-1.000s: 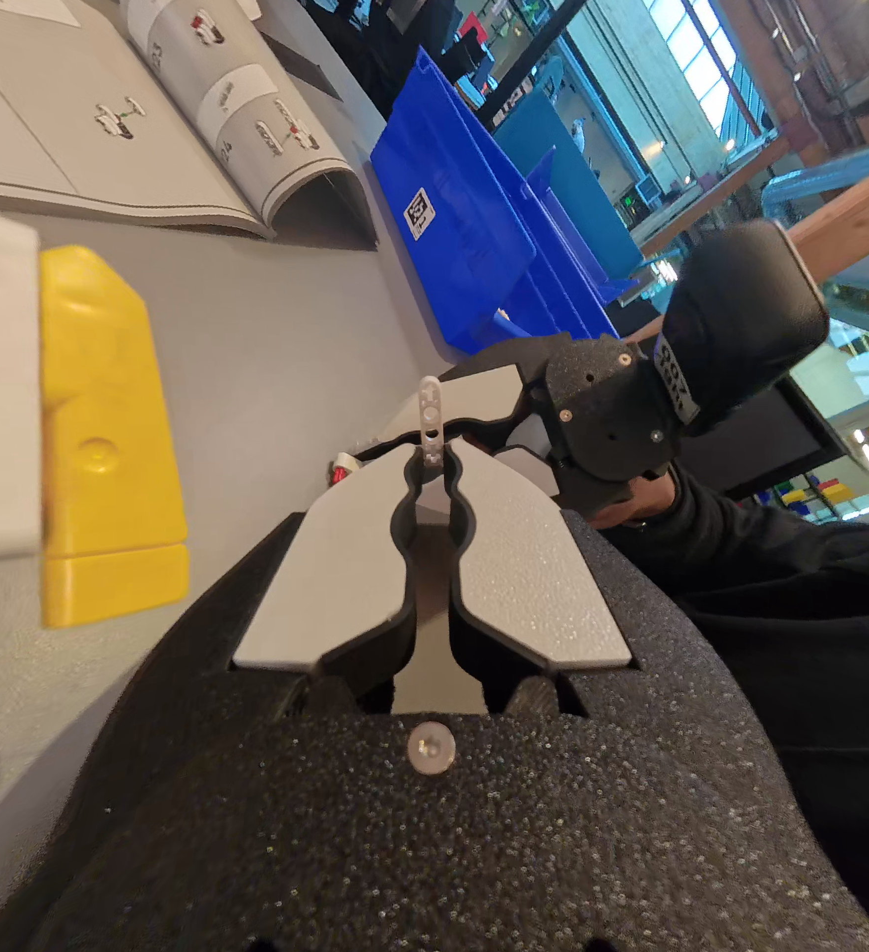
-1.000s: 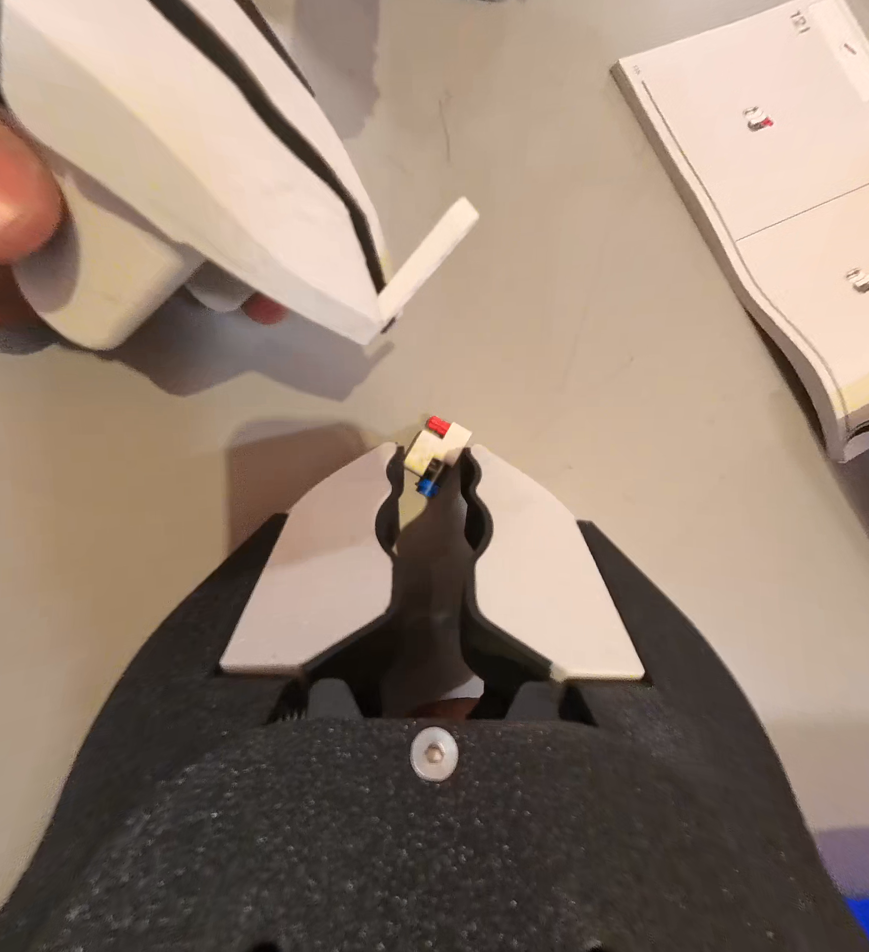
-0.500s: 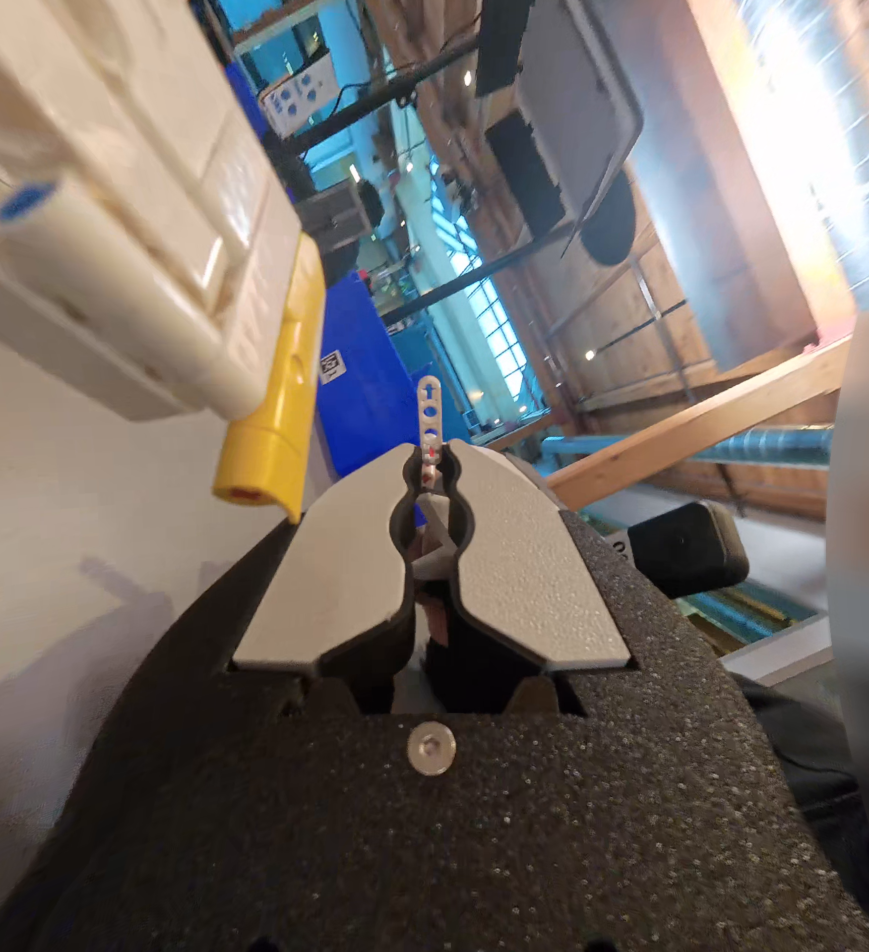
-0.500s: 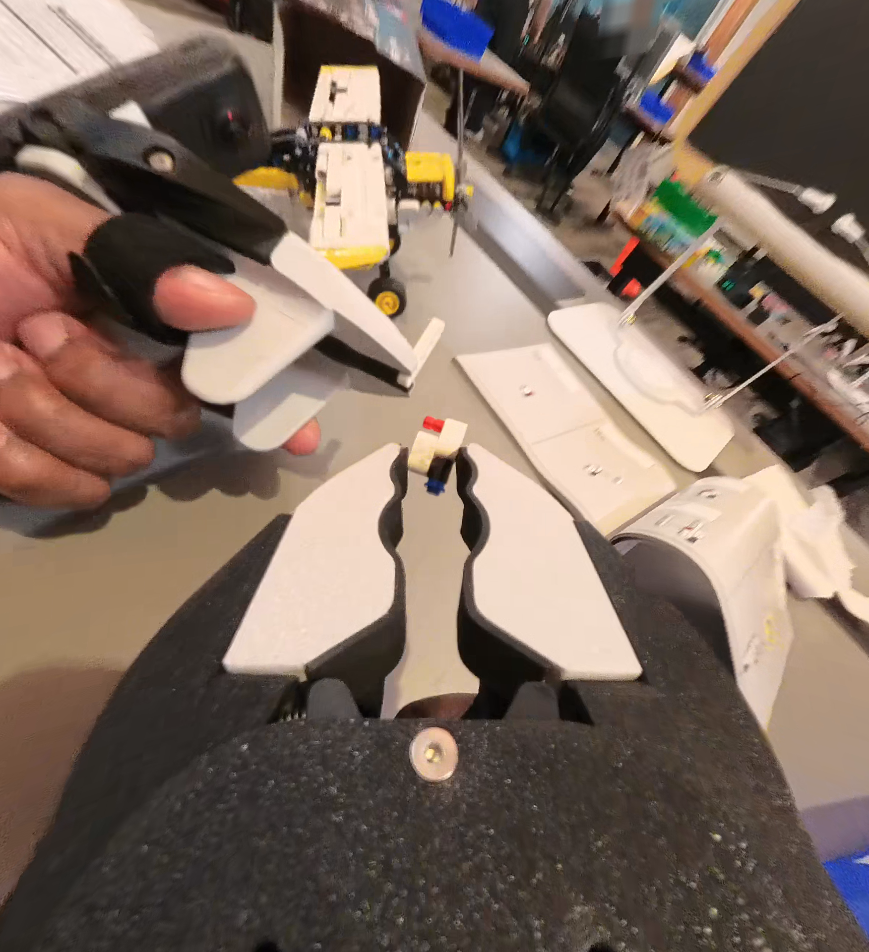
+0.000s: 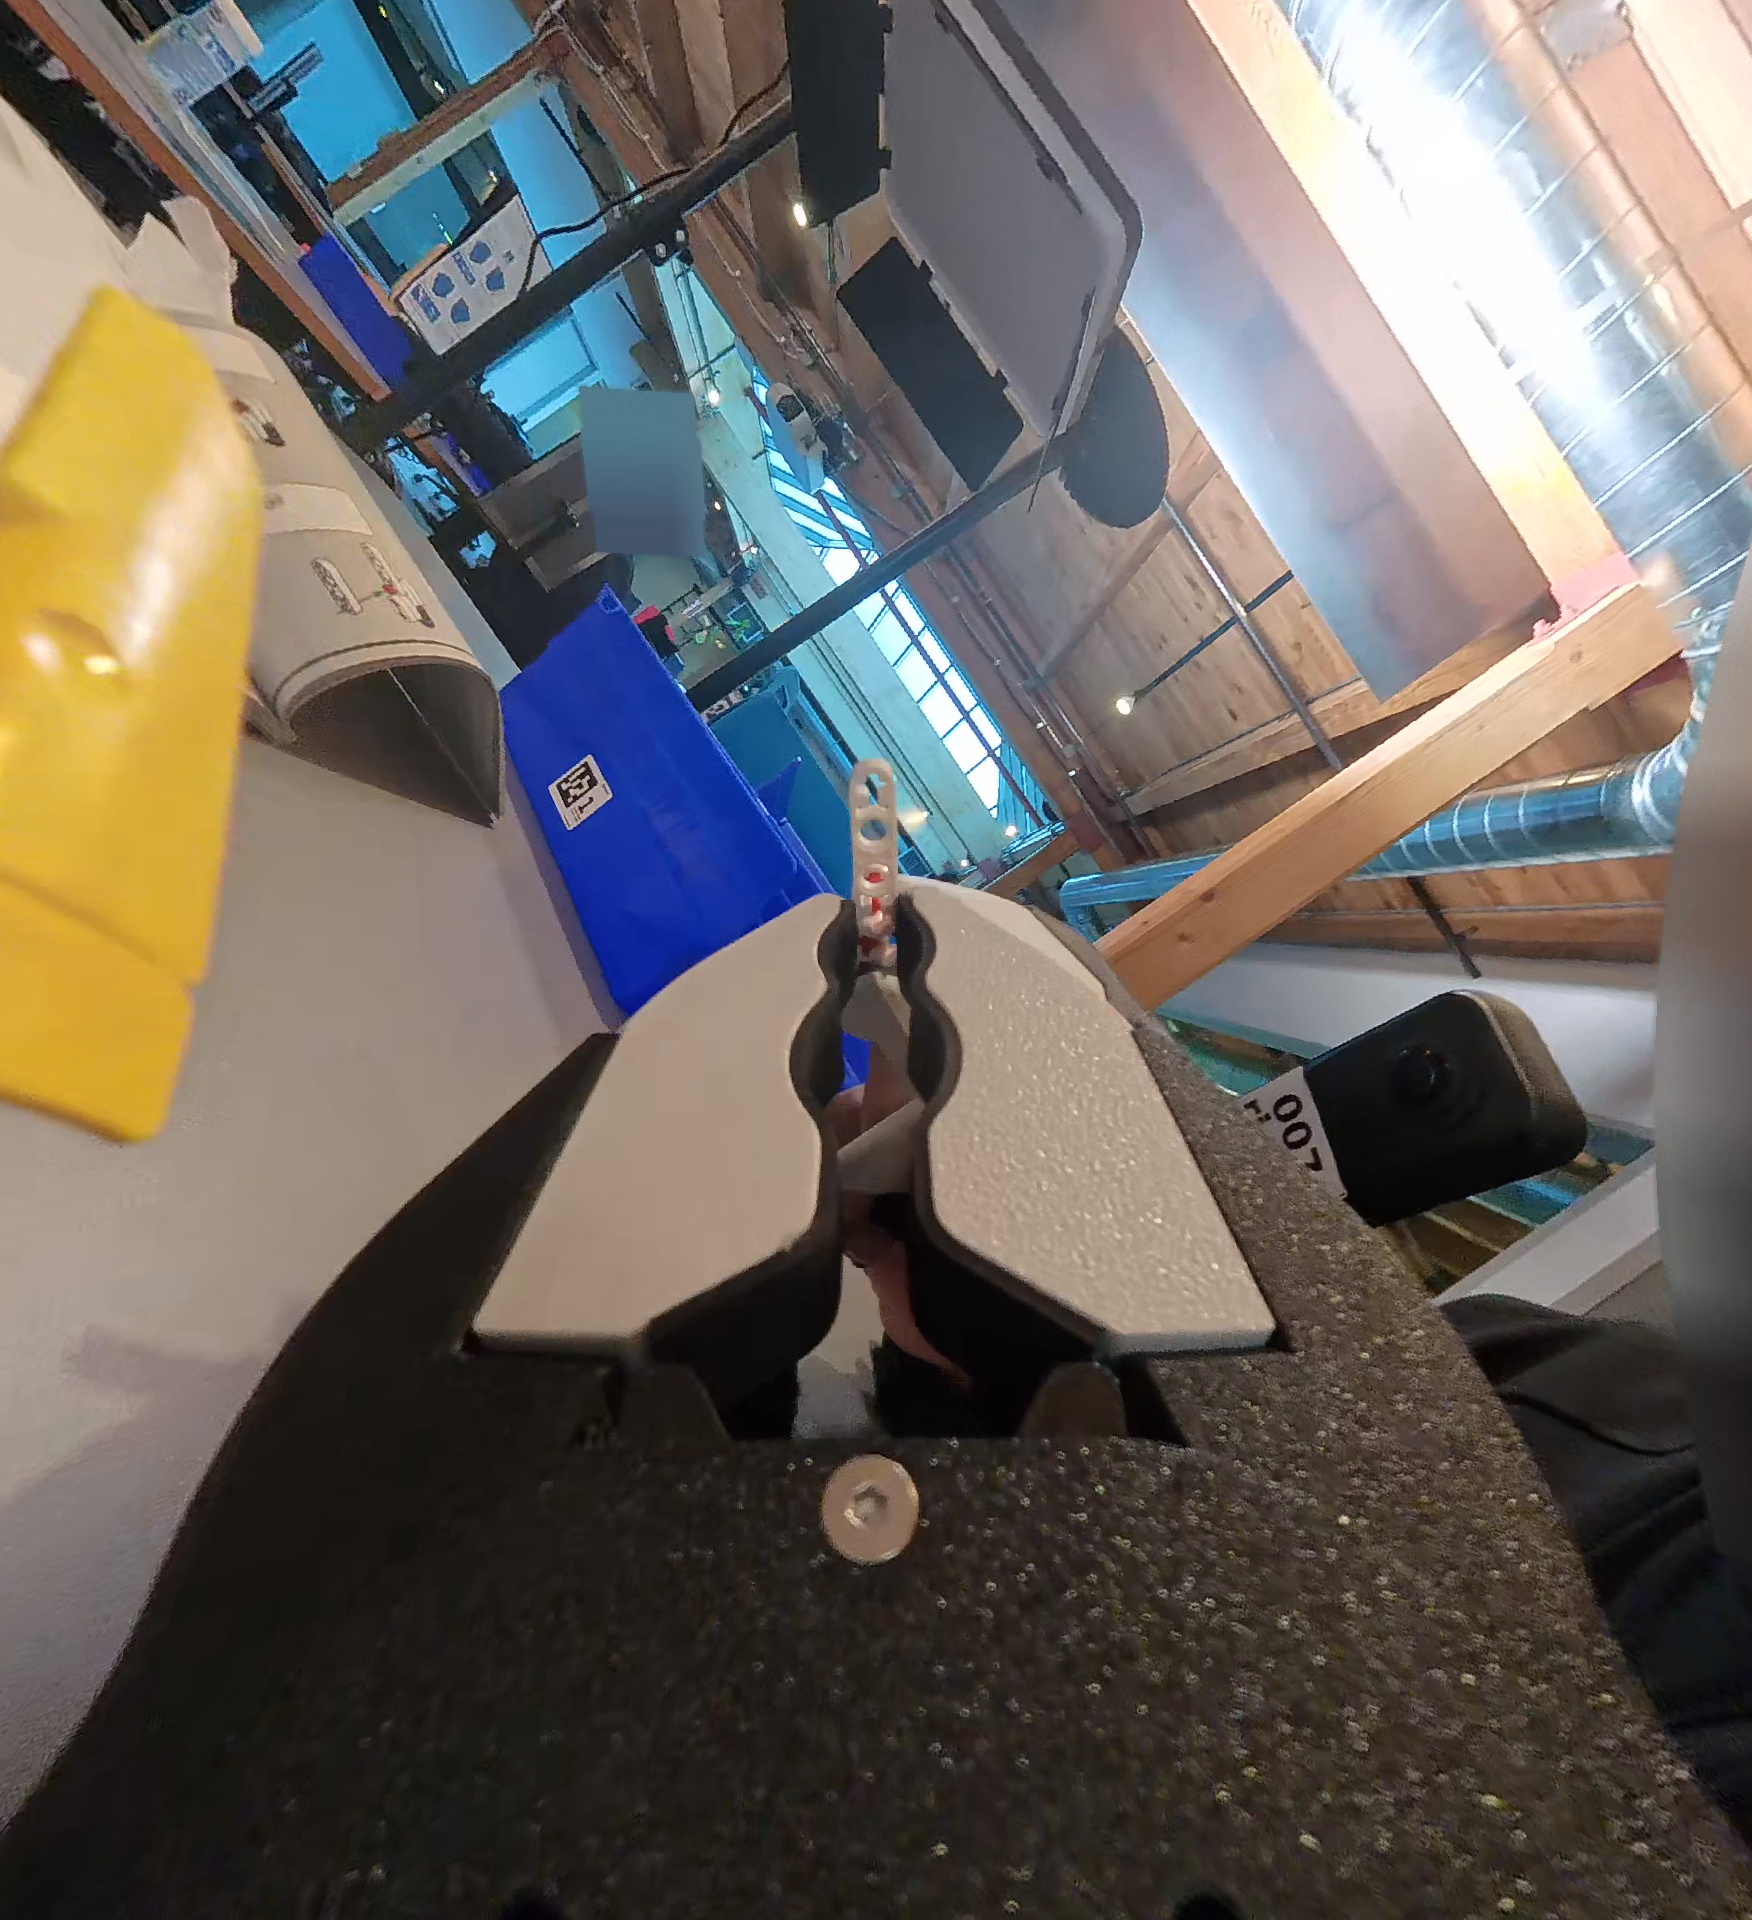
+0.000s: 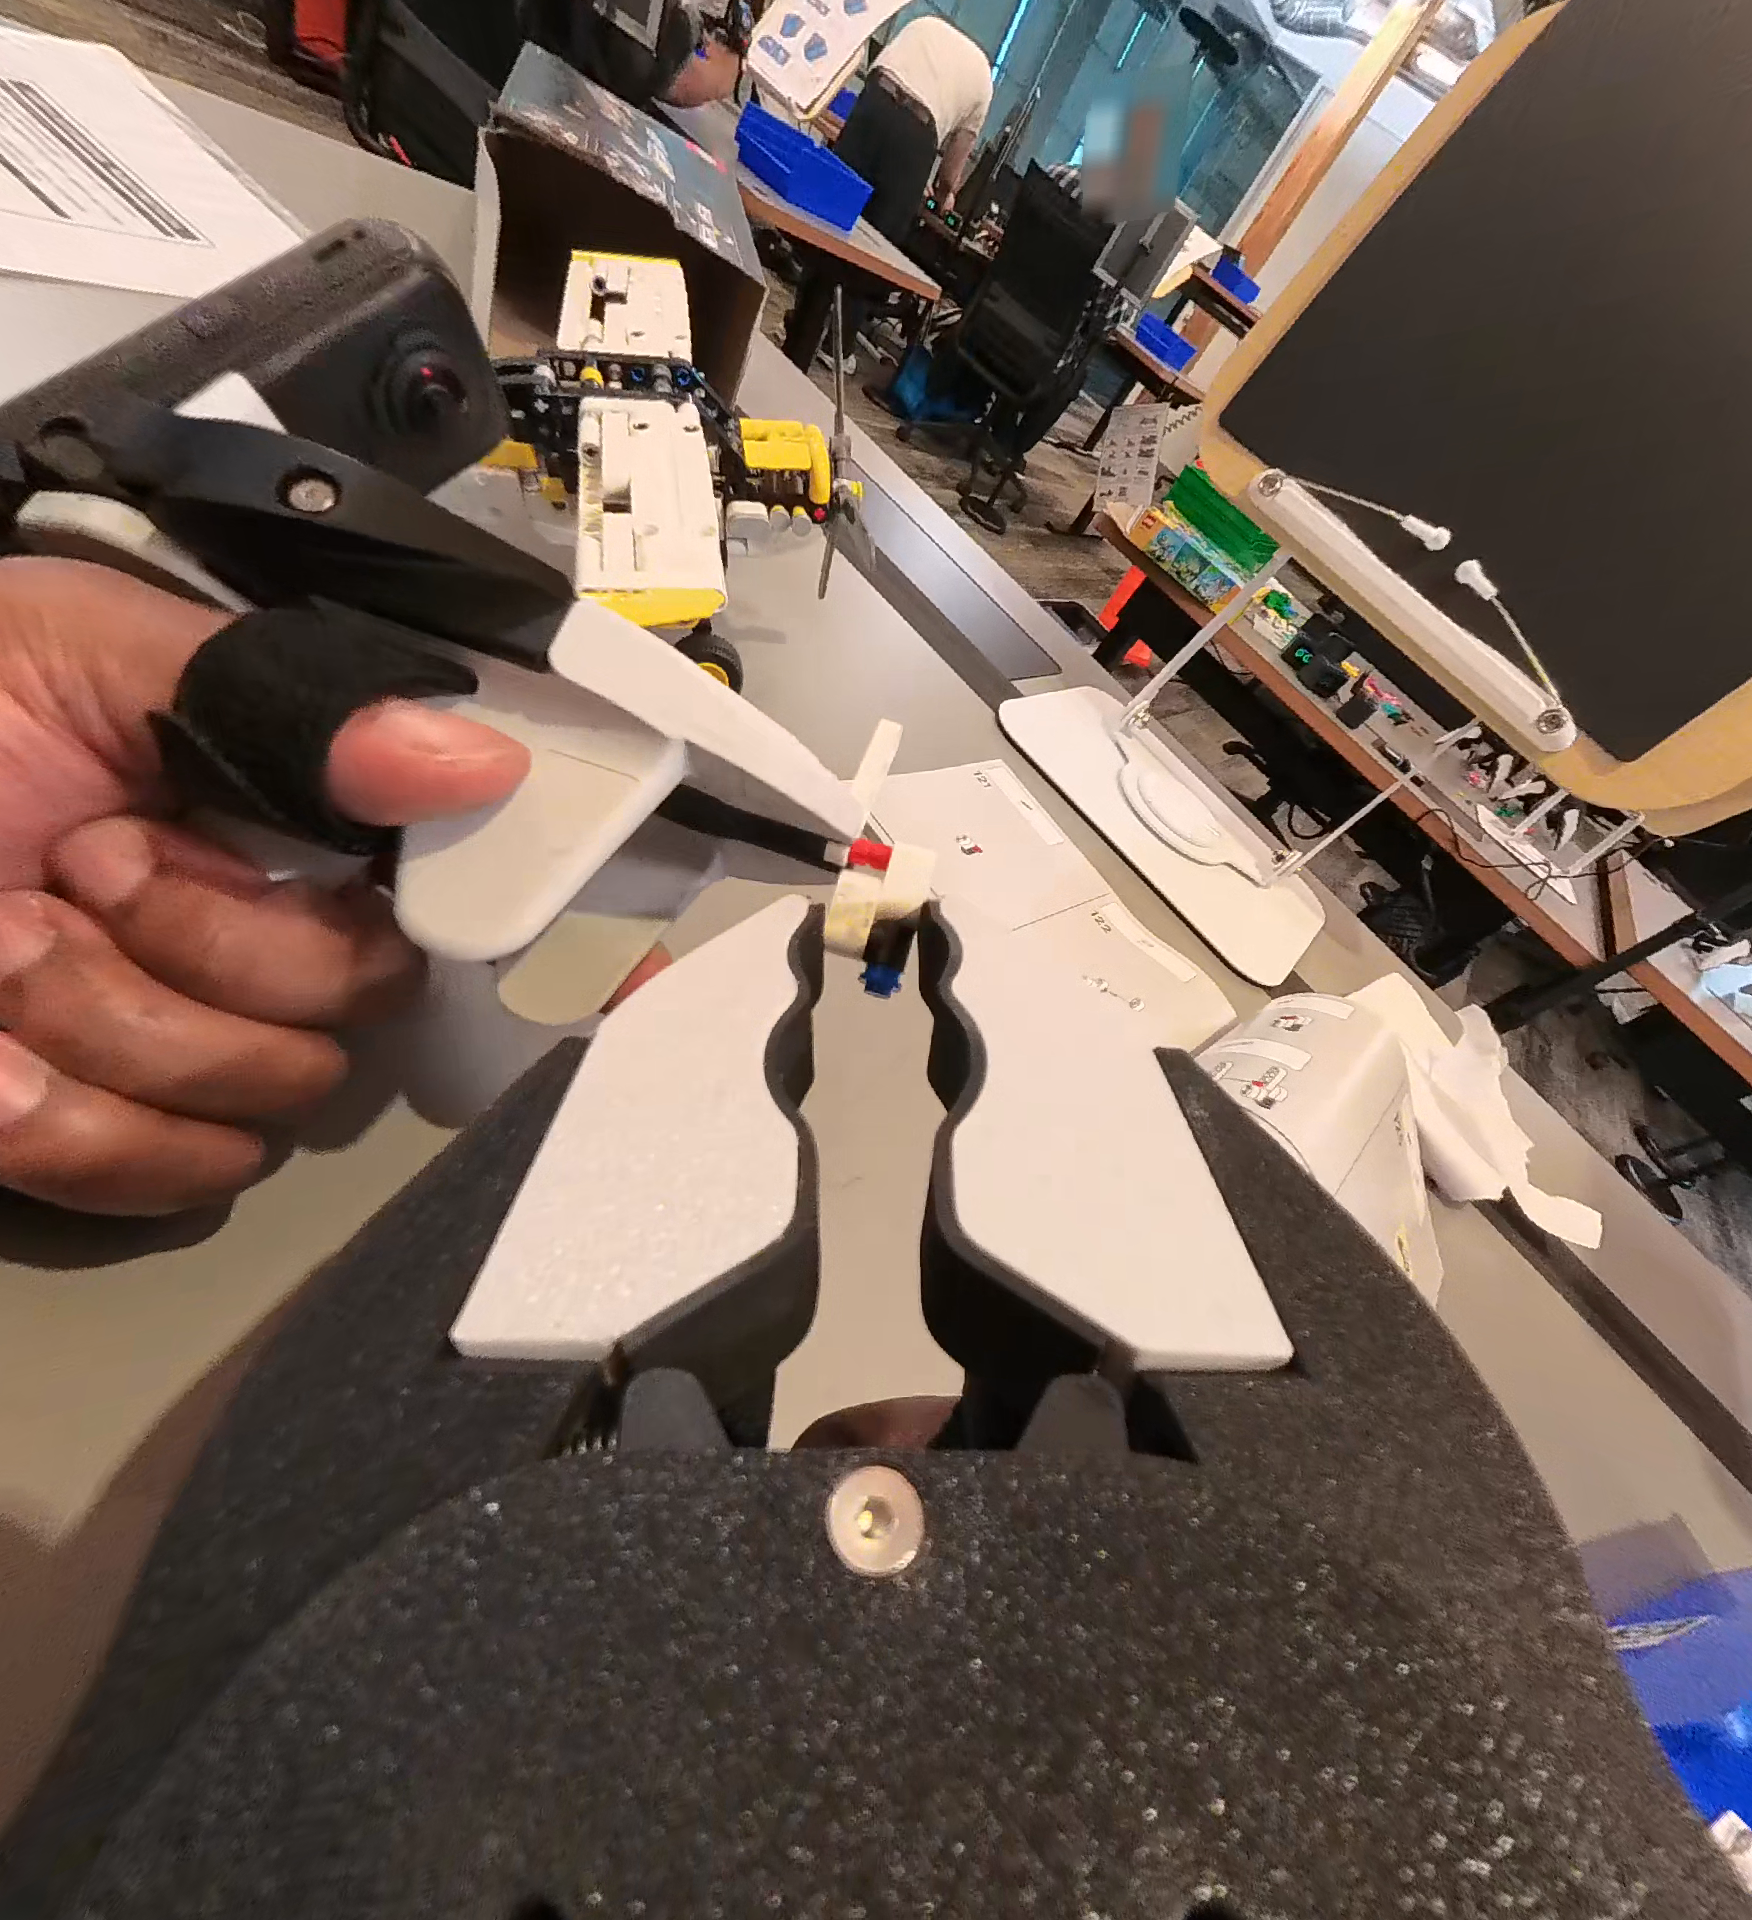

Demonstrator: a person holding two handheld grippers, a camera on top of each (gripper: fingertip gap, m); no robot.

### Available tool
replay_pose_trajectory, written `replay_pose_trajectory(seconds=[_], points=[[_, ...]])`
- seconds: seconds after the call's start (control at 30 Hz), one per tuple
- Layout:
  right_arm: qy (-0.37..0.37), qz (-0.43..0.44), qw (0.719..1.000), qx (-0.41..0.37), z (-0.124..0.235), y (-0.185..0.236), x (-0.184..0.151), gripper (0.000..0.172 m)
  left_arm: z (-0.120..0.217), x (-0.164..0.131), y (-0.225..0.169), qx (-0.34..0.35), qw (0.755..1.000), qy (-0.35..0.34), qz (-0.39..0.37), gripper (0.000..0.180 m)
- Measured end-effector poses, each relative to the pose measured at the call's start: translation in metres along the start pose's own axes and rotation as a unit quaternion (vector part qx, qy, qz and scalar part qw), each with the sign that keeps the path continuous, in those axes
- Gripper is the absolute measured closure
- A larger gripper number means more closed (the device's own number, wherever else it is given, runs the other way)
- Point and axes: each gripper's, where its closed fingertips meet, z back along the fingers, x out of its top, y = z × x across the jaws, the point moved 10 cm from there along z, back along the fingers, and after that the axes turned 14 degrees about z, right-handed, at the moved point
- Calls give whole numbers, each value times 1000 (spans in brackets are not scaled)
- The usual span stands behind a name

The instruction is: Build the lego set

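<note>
In my right gripper (image 6: 867, 914) I have a small white toy-brick assembly with a black connector and a blue pin below and a red pin on top (image 6: 877, 896); the two fingertips press its sides, so I judge the hold firm. My left gripper (image 6: 844, 847) comes in from the left with its jaws nearly closed on a thin white perforated plastic beam (image 5: 872, 831), clamped at its lower end. In the right wrist view that beam (image 6: 877, 756) stands just beside the red pin, and the left fingertips look to be touching the pin's end, though I cannot tell whether a hole is on it yet.

To do this well, I think I should keep the right gripper steady, line a hole of the beam up with the red pin, and push along the pin's axis without twisting.

The beam's long axis runs straight out along my left fingers, free end pointing away from the gripper; seen from the right it tilts up and slightly right. The red pin points left toward the left gripper.

Beyond lie an open white instruction booklet (image 6: 1048, 883) and, farther off on the grey table (image 6: 176, 1340), a yellow-and-white brick vehicle (image 6: 643, 488).
</note>
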Motion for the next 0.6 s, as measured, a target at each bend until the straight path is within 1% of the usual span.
replay_pose_trajectory(seconds=[0.23,0.37,0.5,0.6], points=[[-20,-14,1000,1,4,-2,2,155,0,-1,-5,-3,999,2,-49,173],[-34,-29,999,9,7,-3,2,155,0,-1,-10,-3,995,13,-99,173],[-52,-15,998,13,9,-4,3,155,1,0,-15,0,988,23,-155,173],[-60,-14,998,14,10,-4,3,155,2,-2,-18,-1,983,21,-182,173]])
